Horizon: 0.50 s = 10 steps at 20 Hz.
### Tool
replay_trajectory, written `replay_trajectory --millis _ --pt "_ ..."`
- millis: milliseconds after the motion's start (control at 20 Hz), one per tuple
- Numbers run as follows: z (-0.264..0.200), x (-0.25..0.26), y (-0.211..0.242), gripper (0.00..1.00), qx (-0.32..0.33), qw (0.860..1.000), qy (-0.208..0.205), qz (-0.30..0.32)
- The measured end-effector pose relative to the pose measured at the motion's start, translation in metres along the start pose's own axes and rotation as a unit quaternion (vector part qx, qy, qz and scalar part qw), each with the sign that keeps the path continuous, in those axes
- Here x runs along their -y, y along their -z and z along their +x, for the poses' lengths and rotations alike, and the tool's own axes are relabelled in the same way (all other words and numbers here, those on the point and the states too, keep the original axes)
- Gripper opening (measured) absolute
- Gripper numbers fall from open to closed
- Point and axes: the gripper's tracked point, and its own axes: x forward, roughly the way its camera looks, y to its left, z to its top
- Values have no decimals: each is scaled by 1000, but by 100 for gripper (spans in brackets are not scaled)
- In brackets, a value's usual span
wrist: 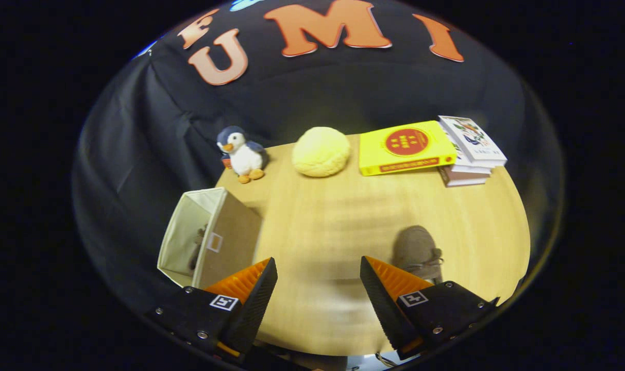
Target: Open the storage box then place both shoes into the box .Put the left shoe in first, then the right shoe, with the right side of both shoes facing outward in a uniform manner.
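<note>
Storage box point(209, 237) open, gripper point(318, 278) spread, empty

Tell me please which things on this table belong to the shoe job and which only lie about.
Belonging to the job:
- storage box, open, one shoe already inside
- brown shoe on the table, just beyond the right finger
- claw, open, holding nothing

Only lying about:
- penguin plush
- yellow ball
- yellow book
- stack of books
</note>
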Motion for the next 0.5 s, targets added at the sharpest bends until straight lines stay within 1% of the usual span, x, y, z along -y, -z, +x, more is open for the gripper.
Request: replay_trajectory --millis 200,350,450,500 --pt "-1 77 23 97 -17 999 44 6" --pt "6 125 46 97 -40 997 69 3" --pt "18 149 60 97 -56 995 83 5" --pt "24 157 66 98 -64 994 84 3"
